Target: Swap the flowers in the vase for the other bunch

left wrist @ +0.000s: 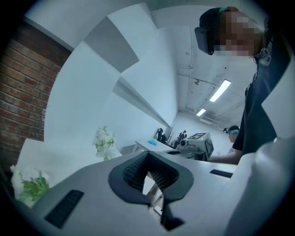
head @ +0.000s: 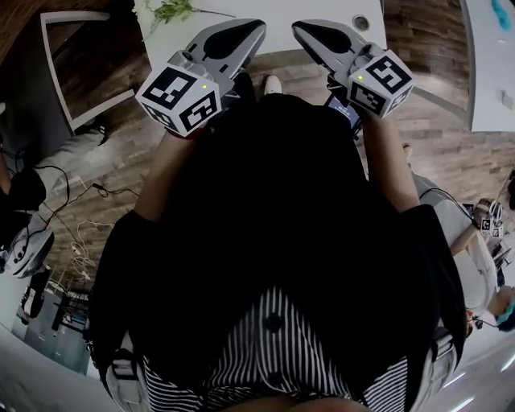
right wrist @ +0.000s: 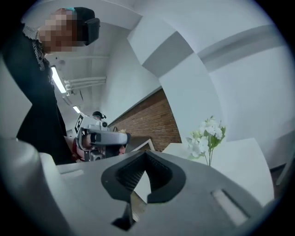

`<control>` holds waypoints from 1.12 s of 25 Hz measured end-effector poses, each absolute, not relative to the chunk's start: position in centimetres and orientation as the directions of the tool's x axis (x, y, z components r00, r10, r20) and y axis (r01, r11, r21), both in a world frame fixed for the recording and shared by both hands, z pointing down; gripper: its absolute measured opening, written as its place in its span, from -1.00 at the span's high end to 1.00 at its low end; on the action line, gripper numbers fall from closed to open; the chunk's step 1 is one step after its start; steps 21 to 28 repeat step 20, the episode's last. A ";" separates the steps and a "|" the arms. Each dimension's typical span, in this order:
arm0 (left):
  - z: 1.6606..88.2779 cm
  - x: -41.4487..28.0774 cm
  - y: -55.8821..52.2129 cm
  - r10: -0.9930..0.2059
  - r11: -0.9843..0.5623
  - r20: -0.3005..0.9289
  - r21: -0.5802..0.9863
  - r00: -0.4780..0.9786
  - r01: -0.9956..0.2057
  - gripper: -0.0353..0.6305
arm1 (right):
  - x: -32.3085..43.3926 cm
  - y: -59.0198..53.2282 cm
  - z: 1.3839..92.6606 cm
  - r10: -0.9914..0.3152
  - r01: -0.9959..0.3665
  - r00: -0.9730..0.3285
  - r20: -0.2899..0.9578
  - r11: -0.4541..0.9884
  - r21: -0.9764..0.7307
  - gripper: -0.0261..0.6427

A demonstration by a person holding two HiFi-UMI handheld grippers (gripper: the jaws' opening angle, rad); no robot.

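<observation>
Plainly, left tool (left wrist: 156,202) and right tool (right wrist: 139,199) are closed, empty.

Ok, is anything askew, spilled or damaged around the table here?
Nothing stands out. One white bunch stands upright; the other bunch lies on the white table, which fits a swap. The left gripper and right gripper are shut and empty.

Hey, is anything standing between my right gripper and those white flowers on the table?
Nothing visible does. In the right gripper view the white flowers rise beyond the shut, empty right gripper, to the right of its tips, with only bare white table around them.
</observation>
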State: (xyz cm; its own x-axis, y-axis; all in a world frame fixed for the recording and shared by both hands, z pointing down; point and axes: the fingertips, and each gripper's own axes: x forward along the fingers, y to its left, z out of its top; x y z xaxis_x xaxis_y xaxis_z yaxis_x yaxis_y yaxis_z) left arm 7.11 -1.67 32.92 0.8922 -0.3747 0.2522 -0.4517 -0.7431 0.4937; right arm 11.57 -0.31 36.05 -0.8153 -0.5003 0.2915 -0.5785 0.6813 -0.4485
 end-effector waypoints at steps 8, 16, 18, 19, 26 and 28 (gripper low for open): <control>32.1 5.7 1.4 -0.460 -0.712 0.263 0.462 0.848 -0.529 0.88 | 11.3 1.9 34.1 -0.454 -0.508 -0.861 0.229 0.739 -0.444 0.92; 31.3 2.5 3.2 -0.531 -0.674 0.279 0.434 0.800 -0.598 0.88 | 10.5 3.7 33.4 -0.427 -0.466 -0.883 0.194 0.760 -0.453 0.92; 31.0 2.6 3.9 -0.531 -0.677 0.274 0.432 0.802 -0.596 0.88 | 10.4 4.0 33.2 -0.421 -0.459 -0.887 0.188 0.765 -0.451 0.92; 30.9 2.6 4.1 -0.532 -0.678 0.271 0.431 0.802 -0.596 0.88 | 10.3 4.1 33.0 -0.418 -0.455 -0.889 0.186 0.769 -0.449 0.92; 30.8 2.6 4.4 -0.534 -0.677 0.269 0.431 0.802 -0.596 0.88 | 10.2 4.2 32.8 -0.415 -0.451 -0.891 0.183 0.772 -0.447 0.92; 30.8 2.6 4.4 -0.534 -0.677 0.269 0.431 0.802 -0.596 0.88 | 10.2 4.2 32.8 -0.415 -0.451 -0.891 0.183 0.772 -0.447 0.92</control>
